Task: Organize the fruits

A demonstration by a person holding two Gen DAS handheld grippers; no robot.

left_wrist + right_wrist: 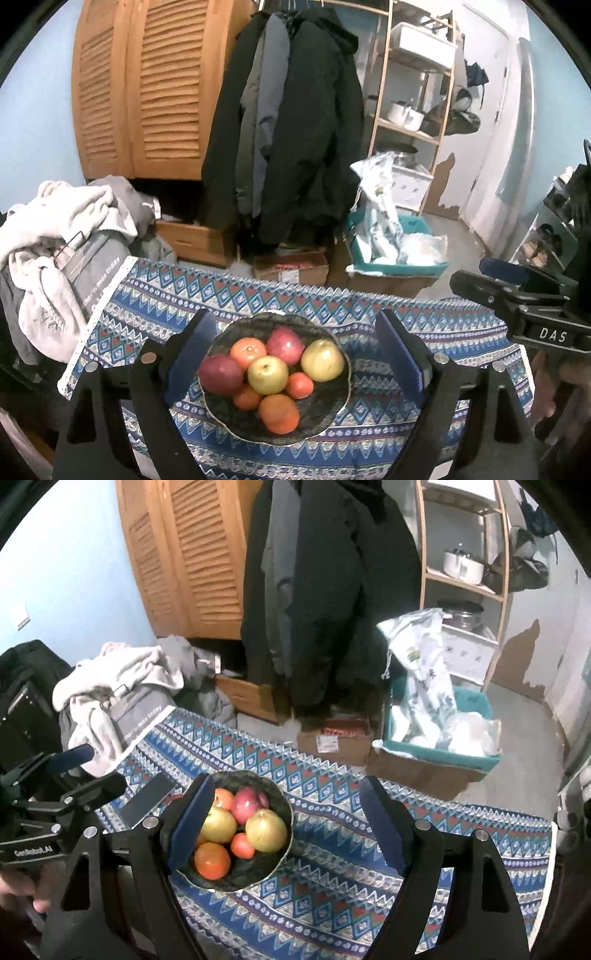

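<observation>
A dark bowl (330, 406) stands on the blue patterned tablecloth (332, 306). It holds two red apples (284, 341), two yellow-green apples (267, 374) and several oranges (279, 413). My left gripper (295, 315) hovers above the bowl, open, with nothing between its blue pads. In the right wrist view the bowl (275, 794) lies low and left, partly behind the left finger. My right gripper (286, 780) is open and holds nothing, above the cloth (332, 849) just right of the bowl. Each gripper shows at the edge of the other's view, the right one (467, 273) and the left one (107, 766).
A dark flat phone-like thing (147, 799) lies on the cloth left of the bowl. A heap of clothes (55, 229) sits at the table's left end. Beyond the far edge are hanging coats (295, 129), cardboard boxes (291, 266), a teal bin (439, 746) and a wooden shelf (417, 92).
</observation>
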